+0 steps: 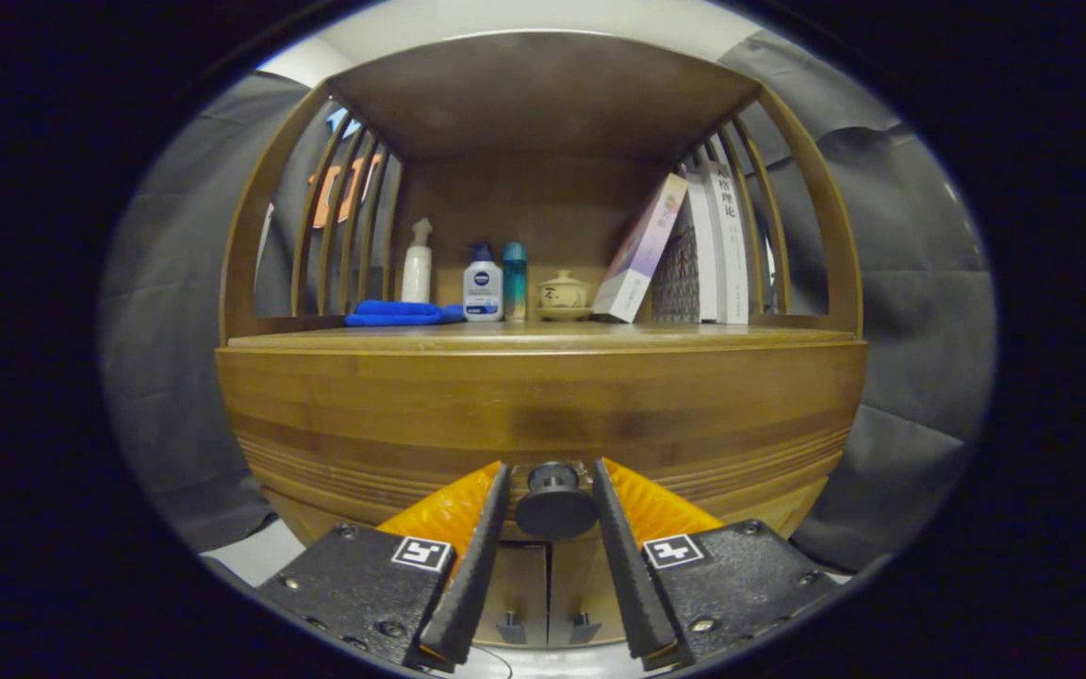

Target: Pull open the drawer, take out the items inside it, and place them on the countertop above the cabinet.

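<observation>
Gripper (pixel 552 490) positioned at drawer front, fingers (pixel 479 547) spread to either side of round dark knob (pixel 556 505). Knob sits between the fingertips; inner finger faces close beside it, contact on either side cannot be told. Fingers set apart, not clamped together. Orange padding visible behind each black finger, square printed markers on the black finger mounts nearer the camera.

Drawer (pixel 543 424) shut, wooden front flush with cabinet body, horizontal grooves along its lower part. Contents of drawer hidden. Below the drawer, two cabinet doors (pixel 548 589) meeting at a centre seam, small handles near their lower ends.

Countertop (pixel 694 335) directly above the drawer, wooden, under an open shelf frame with curved slatted sides. Standing toward the far back of it, left to right: folded blue cloth (pixel 397 313), white spray bottle (pixel 417 262) behind the cloth, white bottle with dark blue cap (pixel 483 283), slim teal bottle (pixel 515 280) just beside it, small lidded ceramic cup (pixel 564 294) on a saucer, then books (pixel 713 245), the leftmost one tilted against the upright ones. Near part of countertop bare wood.
</observation>
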